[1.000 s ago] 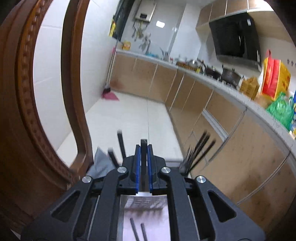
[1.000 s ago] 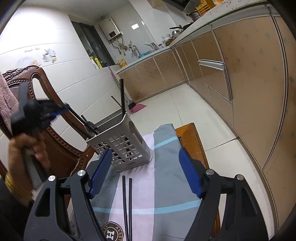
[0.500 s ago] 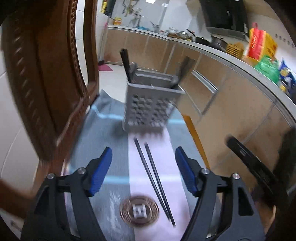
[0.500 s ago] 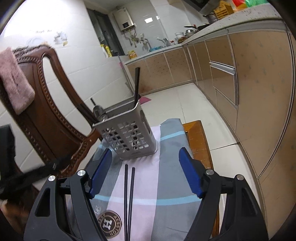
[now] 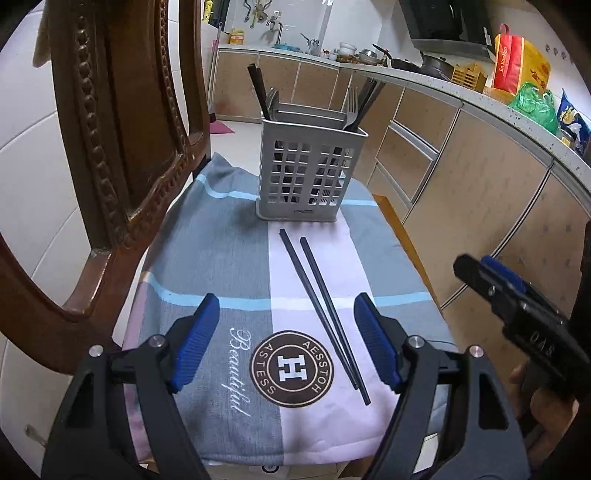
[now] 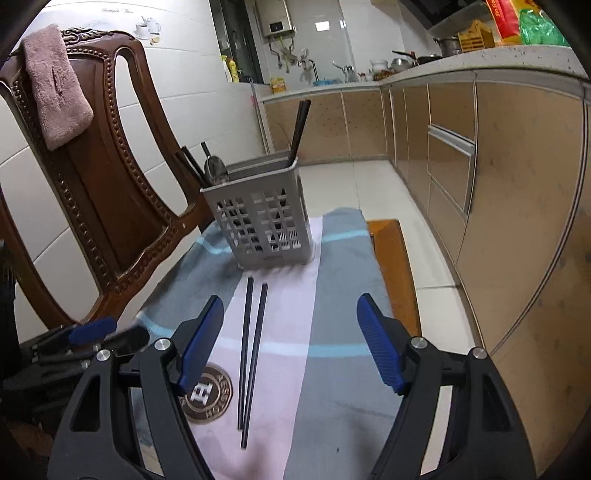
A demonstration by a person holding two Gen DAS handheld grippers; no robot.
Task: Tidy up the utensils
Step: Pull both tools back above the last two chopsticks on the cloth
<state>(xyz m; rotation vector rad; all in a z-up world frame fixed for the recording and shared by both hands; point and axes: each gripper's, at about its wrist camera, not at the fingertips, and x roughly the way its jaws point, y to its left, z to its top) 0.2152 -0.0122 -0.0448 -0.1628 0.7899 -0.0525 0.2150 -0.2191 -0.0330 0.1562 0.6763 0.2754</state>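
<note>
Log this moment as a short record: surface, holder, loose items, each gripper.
surface: patterned cloth over a chair seat
holder: grey caddy upright at the far end, chopsticks and a fork standing inside
loose items: two black chopsticks lying side by side on the cloth
left gripper: open, empty
right gripper: open, empty

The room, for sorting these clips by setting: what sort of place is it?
A home kitchen, most likely: a long counter over cabinets, pots under a range hood, and a sink tap by a wall water heater.
</note>
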